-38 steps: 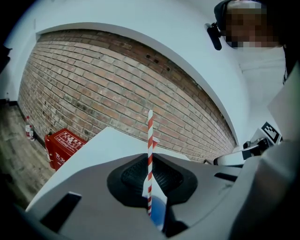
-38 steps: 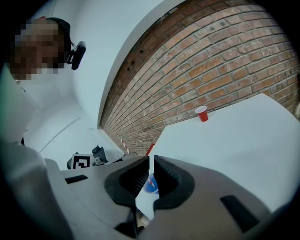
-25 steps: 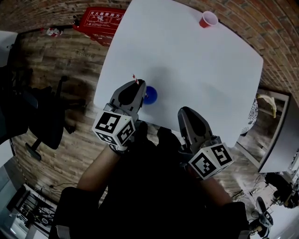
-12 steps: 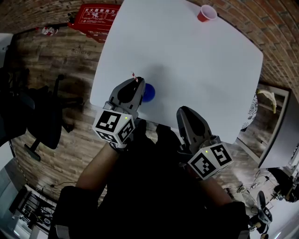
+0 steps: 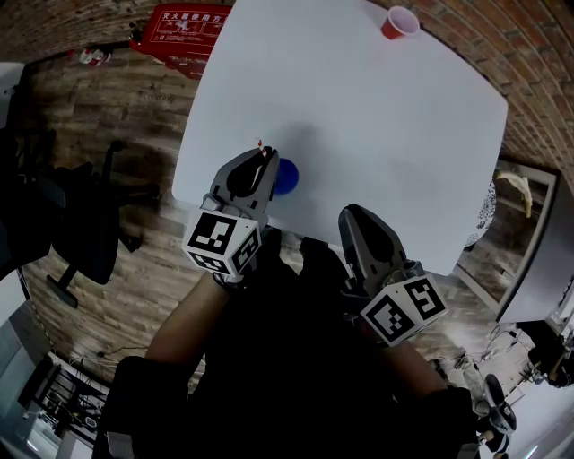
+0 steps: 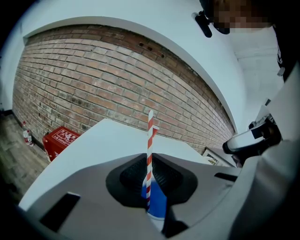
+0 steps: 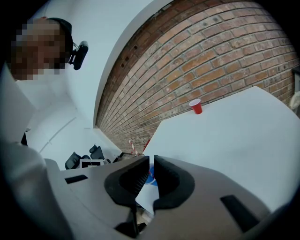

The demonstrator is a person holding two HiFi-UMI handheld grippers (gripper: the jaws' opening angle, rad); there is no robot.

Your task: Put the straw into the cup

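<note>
Holding the straw (image 6: pixel 150 150) upright, the left hand-held gripper (image 6: pixel 149 180) seemingly overhangs the cup (image 6: pixel 158 205).

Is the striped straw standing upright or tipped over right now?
Upright: the red-and-white striped straw stands vertical, clamped between the left gripper's jaws, with the blue cup behind it.

Soft even light, heavy fisheye distortion

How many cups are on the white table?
2. A blue cup sits at the near edge, by the left gripper holding the straw; a red cup stands at the far corner. None looks hidden.
</note>
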